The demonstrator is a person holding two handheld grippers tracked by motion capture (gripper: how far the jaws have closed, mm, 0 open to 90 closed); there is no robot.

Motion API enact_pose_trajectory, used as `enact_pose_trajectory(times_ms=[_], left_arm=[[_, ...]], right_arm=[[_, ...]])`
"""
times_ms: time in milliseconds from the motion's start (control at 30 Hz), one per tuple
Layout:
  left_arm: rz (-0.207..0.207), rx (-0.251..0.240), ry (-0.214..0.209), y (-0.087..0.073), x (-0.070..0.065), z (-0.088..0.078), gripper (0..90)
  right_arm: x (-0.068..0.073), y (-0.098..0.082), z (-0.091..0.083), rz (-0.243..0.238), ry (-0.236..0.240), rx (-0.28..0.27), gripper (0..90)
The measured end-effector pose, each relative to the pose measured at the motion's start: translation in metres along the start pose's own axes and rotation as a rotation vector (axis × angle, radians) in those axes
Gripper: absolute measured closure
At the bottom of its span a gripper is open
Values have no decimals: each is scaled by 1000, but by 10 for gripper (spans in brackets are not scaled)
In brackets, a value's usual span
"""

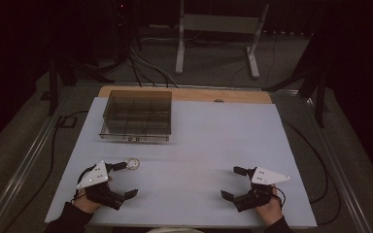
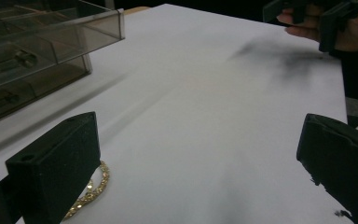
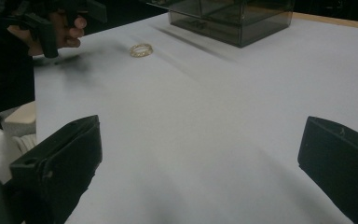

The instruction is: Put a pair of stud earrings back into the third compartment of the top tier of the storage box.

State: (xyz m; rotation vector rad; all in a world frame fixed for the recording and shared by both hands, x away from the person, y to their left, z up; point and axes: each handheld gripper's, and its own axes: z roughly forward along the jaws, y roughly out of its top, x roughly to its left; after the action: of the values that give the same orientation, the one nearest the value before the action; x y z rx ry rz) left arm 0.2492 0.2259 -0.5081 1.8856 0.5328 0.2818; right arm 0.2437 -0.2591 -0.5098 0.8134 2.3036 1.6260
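A gold chain bracelet (image 1: 133,163) lies flat on the white table (image 1: 199,141), just beyond my left gripper (image 1: 125,179). That gripper rests near the front left edge with its jaws wide apart and nothing between them. In the left gripper view the bracelet (image 2: 91,190) peeks out from behind the left jaw. My right gripper (image 1: 234,182) sits near the front right edge, also open and empty. From the right gripper view the bracelet (image 3: 141,49) lies far off, near the other hand. A smoky clear compartment box (image 1: 136,115) stands at the back left.
The box (image 2: 32,51) has several divided compartments with small items inside. A bare wooden strip (image 1: 184,93) runs along the table's far edge. Cables and a metal stand's legs (image 1: 213,43) are on the floor beyond. The person's clothing shows at the near edge.
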Motion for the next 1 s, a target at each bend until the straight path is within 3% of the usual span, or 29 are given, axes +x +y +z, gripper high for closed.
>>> enact_pose_trajectory(times_ms=[467,800,1000], left_arm=[[28,59,-8,-2,0,1,5],[62,95,-45,4,-8,8,5],[71,68,-72,12,-10,10,5]], right_arm=[[-1,1,-2,12,-6,-3,0],[-1,1,-2,18,-19,-6,0],[0,2,-2,16,-13,-15,0]])
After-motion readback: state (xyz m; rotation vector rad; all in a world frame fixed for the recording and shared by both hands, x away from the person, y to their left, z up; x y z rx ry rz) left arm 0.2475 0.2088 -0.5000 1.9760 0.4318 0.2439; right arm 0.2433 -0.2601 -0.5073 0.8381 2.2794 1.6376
